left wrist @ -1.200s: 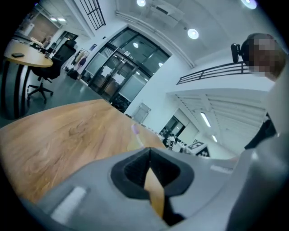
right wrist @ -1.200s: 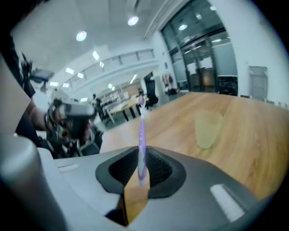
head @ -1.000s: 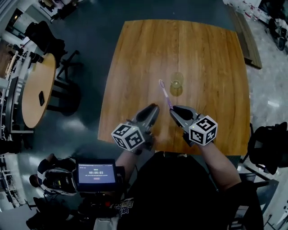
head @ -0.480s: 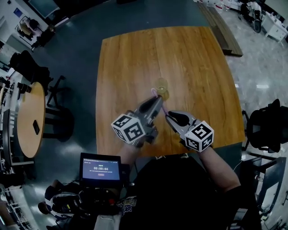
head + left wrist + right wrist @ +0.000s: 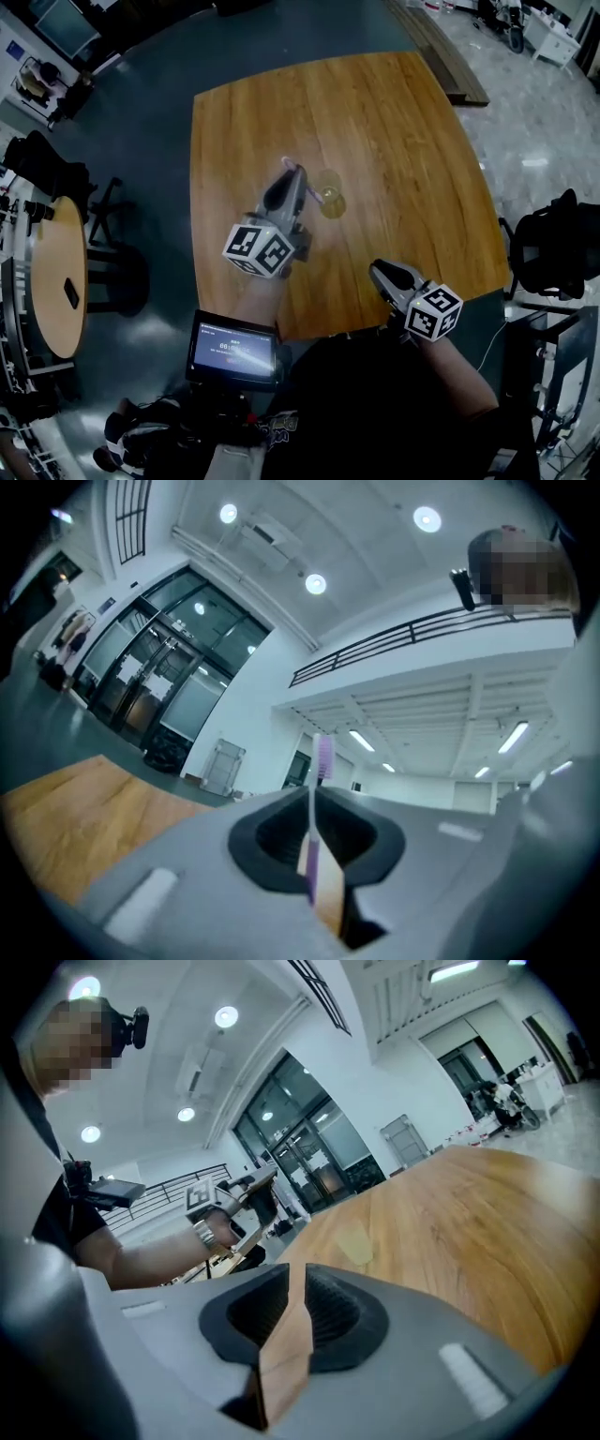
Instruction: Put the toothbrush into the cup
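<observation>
Wooden table (image 5: 394, 112), dark floor (image 5: 141, 178) — round desk (image 5: 52, 281), black chair (image 5: 553, 248)

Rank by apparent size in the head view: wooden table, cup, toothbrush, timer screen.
1. wooden table, by far the largest.
2. timer screen, though it sits nearer the camera, which inflates it.
3. cup.
4. toothbrush, roughly as long as the cup is wide but far thinner, and only partly visible.

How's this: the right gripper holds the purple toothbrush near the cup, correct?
No: the left gripper holds the purple toothbrush near the cup, its jaws having just been closing on it; the left gripper view shows this. The right gripper is empty.
</observation>
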`<act>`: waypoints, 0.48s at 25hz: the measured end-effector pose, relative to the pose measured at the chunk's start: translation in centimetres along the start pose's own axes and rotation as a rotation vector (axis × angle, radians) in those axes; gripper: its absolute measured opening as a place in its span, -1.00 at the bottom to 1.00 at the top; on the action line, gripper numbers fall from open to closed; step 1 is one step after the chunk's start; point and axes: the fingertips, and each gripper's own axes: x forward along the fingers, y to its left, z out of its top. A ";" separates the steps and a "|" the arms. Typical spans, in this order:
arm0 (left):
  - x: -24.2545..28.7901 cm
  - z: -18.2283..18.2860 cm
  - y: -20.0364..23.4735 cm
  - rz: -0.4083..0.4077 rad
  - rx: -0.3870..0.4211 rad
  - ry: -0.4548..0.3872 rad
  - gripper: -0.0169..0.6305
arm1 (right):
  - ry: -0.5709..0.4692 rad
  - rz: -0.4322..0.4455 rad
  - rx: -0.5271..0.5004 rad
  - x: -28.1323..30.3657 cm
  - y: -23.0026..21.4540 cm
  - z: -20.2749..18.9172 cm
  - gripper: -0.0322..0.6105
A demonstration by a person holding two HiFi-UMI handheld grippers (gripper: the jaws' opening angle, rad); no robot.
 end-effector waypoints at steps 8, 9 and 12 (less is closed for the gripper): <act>4.2 -7.1 6.5 0.105 -0.003 0.098 -0.89 | -0.012 -0.136 0.100 -4.4 -2.3 -2.1 -0.82; 4.5 -8.3 7.0 0.114 -0.001 0.125 -0.89 | -0.018 -0.150 0.109 -4.7 -2.7 -2.1 -0.82; 4.9 -11.1 8.0 0.136 0.009 0.190 -0.89 | -0.025 -0.181 0.139 -5.3 -3.5 -2.3 -0.83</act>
